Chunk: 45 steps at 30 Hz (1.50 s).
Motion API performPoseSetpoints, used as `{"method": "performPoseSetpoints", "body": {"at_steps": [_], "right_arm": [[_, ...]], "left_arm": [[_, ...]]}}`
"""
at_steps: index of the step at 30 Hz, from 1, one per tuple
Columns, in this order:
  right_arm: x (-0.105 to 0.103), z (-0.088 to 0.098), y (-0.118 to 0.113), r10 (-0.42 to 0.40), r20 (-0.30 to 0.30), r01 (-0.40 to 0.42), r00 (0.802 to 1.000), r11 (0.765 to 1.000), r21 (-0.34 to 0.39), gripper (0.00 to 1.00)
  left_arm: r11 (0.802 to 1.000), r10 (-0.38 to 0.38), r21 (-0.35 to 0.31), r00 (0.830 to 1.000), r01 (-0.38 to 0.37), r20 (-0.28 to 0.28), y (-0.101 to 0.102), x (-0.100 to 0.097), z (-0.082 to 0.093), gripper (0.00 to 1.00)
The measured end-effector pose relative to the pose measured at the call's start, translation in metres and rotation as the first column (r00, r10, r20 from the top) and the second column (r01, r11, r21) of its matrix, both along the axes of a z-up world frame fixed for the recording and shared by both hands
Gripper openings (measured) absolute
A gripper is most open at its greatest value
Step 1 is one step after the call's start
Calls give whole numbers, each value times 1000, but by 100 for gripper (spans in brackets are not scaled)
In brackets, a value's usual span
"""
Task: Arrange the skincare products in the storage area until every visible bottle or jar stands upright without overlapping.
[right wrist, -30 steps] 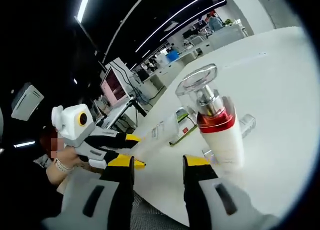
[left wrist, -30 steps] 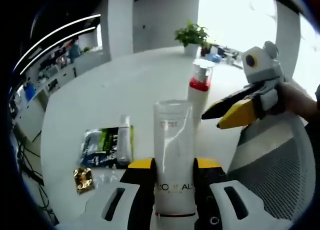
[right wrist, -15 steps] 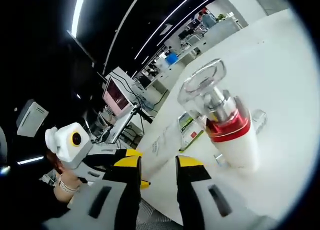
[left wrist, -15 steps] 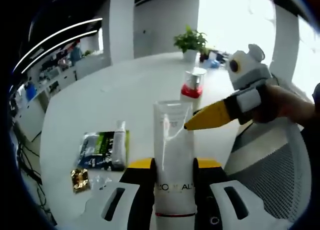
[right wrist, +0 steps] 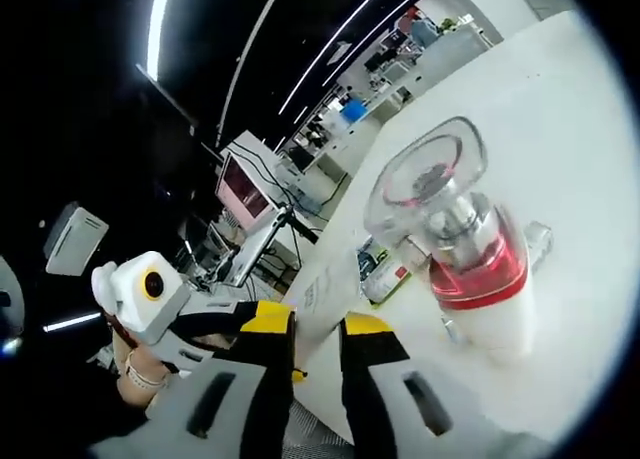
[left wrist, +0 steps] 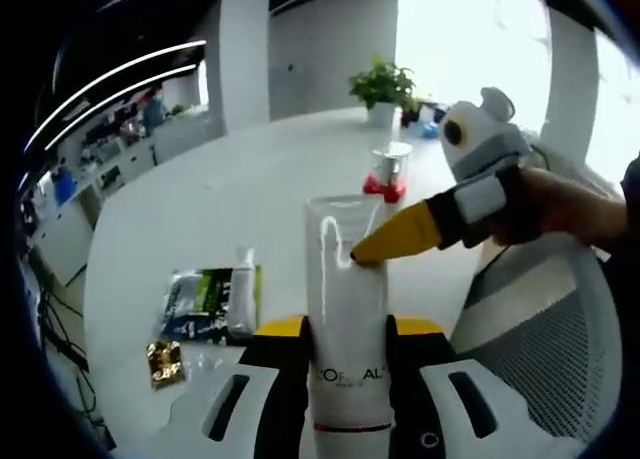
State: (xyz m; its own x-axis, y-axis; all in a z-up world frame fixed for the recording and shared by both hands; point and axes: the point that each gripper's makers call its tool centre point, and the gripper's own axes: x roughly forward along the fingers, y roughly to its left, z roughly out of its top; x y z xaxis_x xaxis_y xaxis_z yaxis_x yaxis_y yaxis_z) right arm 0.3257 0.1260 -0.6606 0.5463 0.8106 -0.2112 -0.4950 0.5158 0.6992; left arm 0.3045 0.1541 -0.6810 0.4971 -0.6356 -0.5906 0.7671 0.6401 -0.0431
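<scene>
A white L'Oreal tube (left wrist: pixel 345 309) stands upright between the jaws of my left gripper (left wrist: pixel 345 331), which is shut on its lower half. My right gripper (left wrist: pixel 360 254) comes in from the right, held by a hand, and its yellow jaws meet the tube's upper right side. In the right gripper view, the tube (right wrist: pixel 320 294) fills the narrow gap of my right gripper (right wrist: pixel 315 324). Behind it a white pump bottle (left wrist: pixel 385 179) with a red collar and clear cap stands upright on the white table (left wrist: pixel 250 179); it looms close in the right gripper view (right wrist: pixel 470 279).
A green and black sachet (left wrist: pixel 200 299) lies flat at the left with a small white tube (left wrist: pixel 242 294) on it. A gold wrapper (left wrist: pixel 163 359) lies nearer the table edge. A potted plant (left wrist: pixel 385 79) stands far back. A grey mesh chair (left wrist: pixel 540 349) is at the right.
My right gripper has swung in from the pump bottle to the held tube, and its jaws have narrowed around the tube. The left gripper has kept hold of the tube.
</scene>
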Motion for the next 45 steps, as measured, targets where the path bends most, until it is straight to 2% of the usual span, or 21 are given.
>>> {"method": "performPoseSetpoints", "body": {"at_steps": [5,12,16,18,20,21,22,23,26,34,36,37,39,40,42,45], "right_arm": [[-1,5,4,30,5,-30,1000,999,17,12],[-1,3,6,63,26,-62,998,998,-18,11],[-1,5,8,86,60,-84,994,996,-43,10],[-1,8,9,106,101,-99,989,993,-68,10],[-1,10,10,123,147,-109,981,989,-100,10],[-2,12,12,143,196,-118,970,984,-136,10],[-2,13,12,148,208,-119,967,982,-143,10],[-4,15,15,174,244,-134,954,976,-170,10],[-7,16,16,216,294,-152,931,963,-223,10],[-6,15,11,247,338,-154,908,948,-278,10],[-6,17,11,256,365,-145,895,942,-303,9],[-8,18,12,270,387,-144,882,935,-324,9],[-10,19,13,284,394,-148,874,928,-341,9],[-10,19,13,300,410,-151,861,922,-357,9],[-9,19,10,294,409,-142,864,921,-362,9],[-13,19,11,340,415,-170,844,903,-395,8]], "left_arm": [[1000,-2,13,1000,2,-11,0,2,-5,26],[999,-14,36,1000,15,-20,0,4,-11,26],[999,-18,45,1000,19,-26,-1,5,-13,26],[999,-17,42,999,18,-28,-2,6,-13,26],[999,-18,44,1000,19,-25,-3,7,-13,26],[999,-19,48,999,20,-26,-4,8,-14,26],[999,-19,48,999,21,-26,-4,8,-14,26],[999,-21,48,999,22,-27,-5,9,-15,26],[999,-25,45,999,27,-39,-9,9,-17,26],[997,-53,50,998,55,-33,-15,11,-19,26],[997,-55,46,998,56,-28,-16,12,-18,26],[997,-57,46,998,58,-26,-16,12,-17,26],[997,-62,41,998,63,-22,-15,12,-17,26],[997,-69,33,997,70,-25,-14,10,-16,26],[997,-78,13,996,79,-29,-12,9,-16,26],[995,-96,-9,995,95,-32,-11,7,-15,26]]}}
